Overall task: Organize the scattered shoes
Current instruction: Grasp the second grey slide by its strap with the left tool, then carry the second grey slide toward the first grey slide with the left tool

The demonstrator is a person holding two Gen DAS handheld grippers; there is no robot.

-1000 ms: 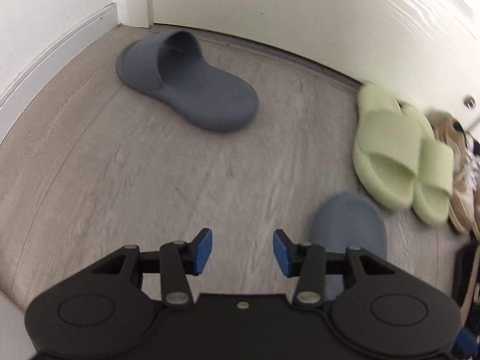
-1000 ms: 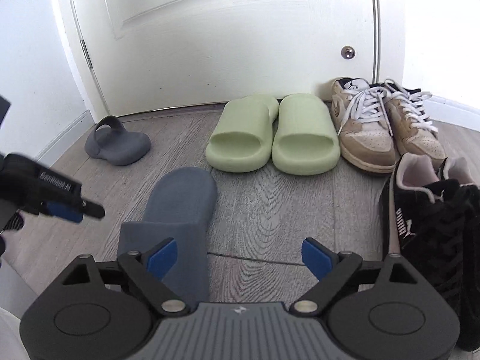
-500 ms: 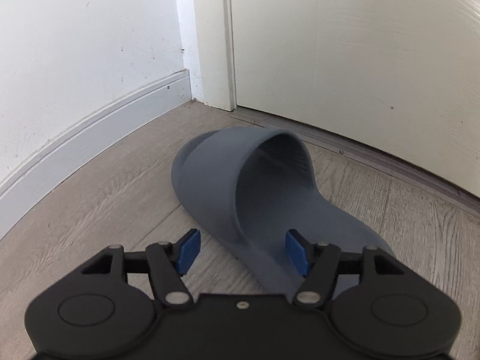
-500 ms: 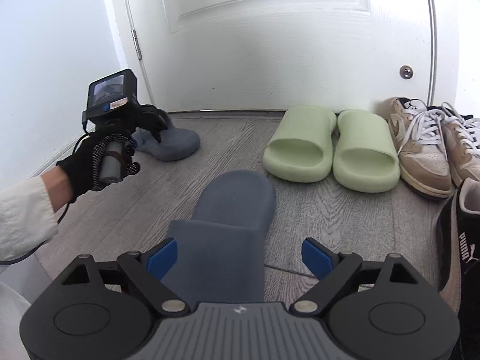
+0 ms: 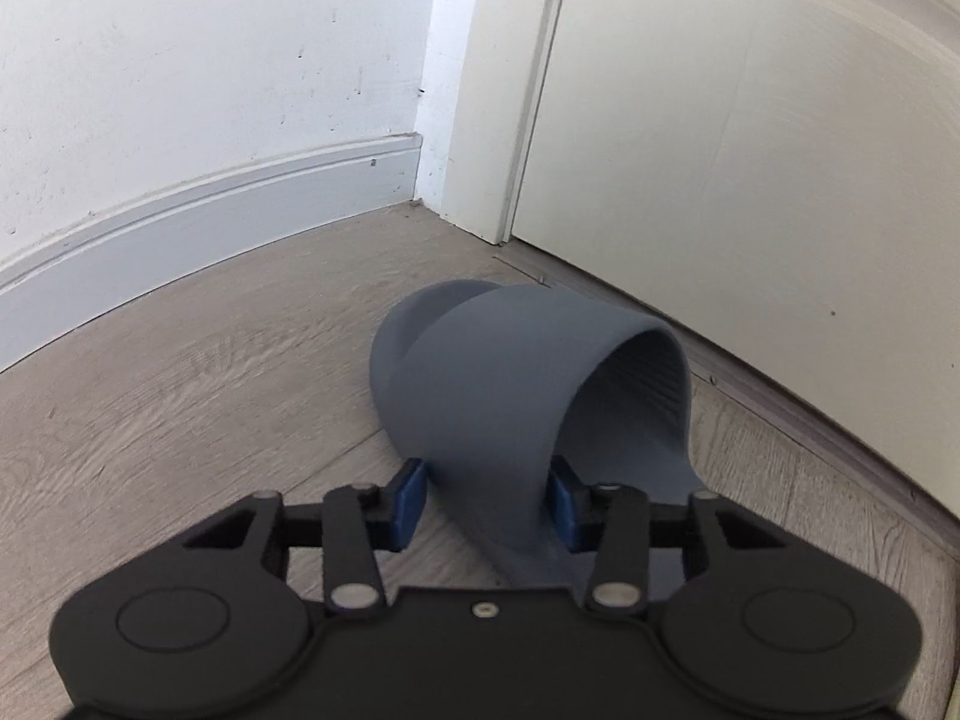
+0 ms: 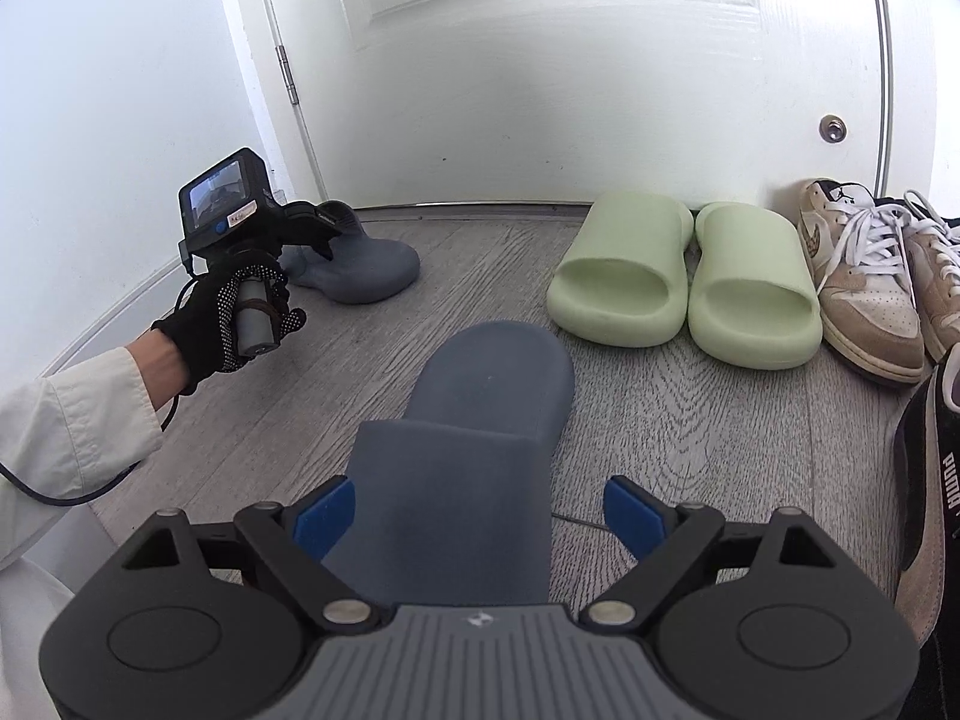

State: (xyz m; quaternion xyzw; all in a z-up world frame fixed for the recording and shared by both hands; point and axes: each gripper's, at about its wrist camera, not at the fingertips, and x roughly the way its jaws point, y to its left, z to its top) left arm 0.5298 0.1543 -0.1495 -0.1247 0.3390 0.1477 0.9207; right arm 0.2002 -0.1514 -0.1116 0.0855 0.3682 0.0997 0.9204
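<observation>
- My left gripper (image 5: 487, 498) has just been closing, and its two blue pads now pinch the strap of the grey slide by the door (image 5: 528, 396).
- That slide sits on the wood floor (image 5: 180, 396) in the corner, close to the white door (image 5: 750, 150) and the baseboard (image 5: 210, 222). Its strap arches up right in front of my gripper.
- From my right side I can see a gloved hand (image 6: 231, 312) holding the left gripper down against that same slide.
- My right gripper (image 6: 480, 516) is spread wide. The second grey slide (image 6: 474, 438) lies on the floor between its blue pads, toe pointing toward the door. The left pad looks close to the strap, but I cannot tell if it touches. The right pad is clear of it.
- Two green slides (image 6: 684, 282) sit side by side by the door, past the second grey slide.
- Tan sneakers (image 6: 864, 282) are just right of them, and a black sneaker (image 6: 930, 480) is at the right edge.
</observation>
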